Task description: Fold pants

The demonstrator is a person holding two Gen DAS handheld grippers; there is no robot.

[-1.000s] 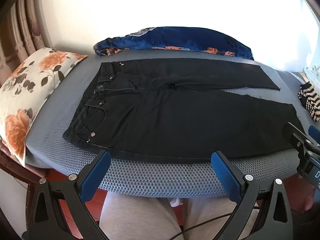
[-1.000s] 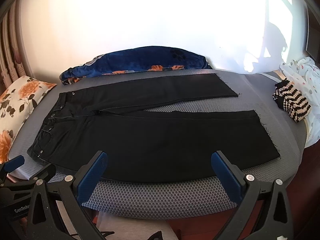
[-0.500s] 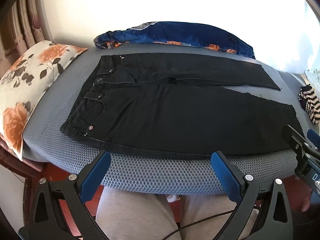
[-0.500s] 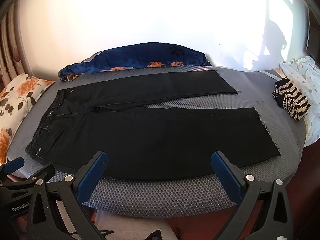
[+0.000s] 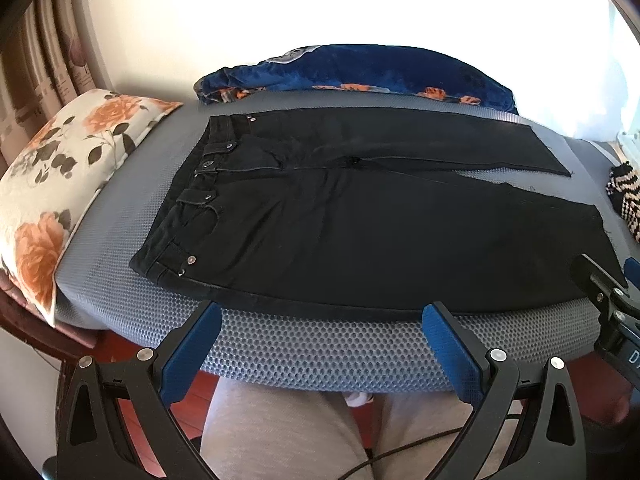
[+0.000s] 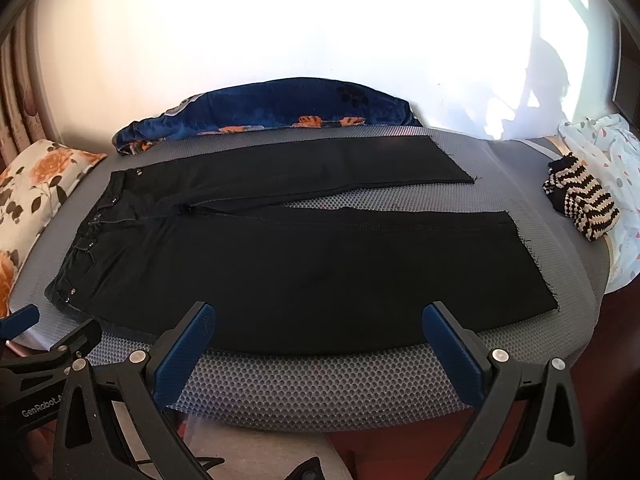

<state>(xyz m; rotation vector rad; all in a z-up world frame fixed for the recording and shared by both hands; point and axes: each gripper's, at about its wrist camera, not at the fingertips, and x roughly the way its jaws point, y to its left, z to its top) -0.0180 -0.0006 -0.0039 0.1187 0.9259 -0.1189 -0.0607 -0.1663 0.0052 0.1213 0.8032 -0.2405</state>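
Black pants point(image 5: 360, 224) point(image 6: 304, 264) lie flat on a grey mesh mattress point(image 5: 320, 352) point(image 6: 320, 384), waistband to the left, both legs spread out to the right. My left gripper point(image 5: 320, 320) is open, hovering just off the mattress's near edge, below the pants' near seam. My right gripper point(image 6: 320, 320) is open too, its blue-padded fingers just short of the near leg's lower edge. Neither holds anything. Each gripper shows at the edge of the other's view.
A floral pillow point(image 5: 60, 188) lies left of the mattress. A blue floral blanket point(image 5: 360, 72) is bunched along the far edge. A striped knit item point(image 6: 580, 204) and white patterned cloth point(image 6: 612, 168) sit at the right. The person's grey-trousered legs point(image 5: 288, 432) are below the edge.
Both grippers have tilted slightly, so the pants sit a little higher and farther in the left view. Both stayed open; the pants have not moved.
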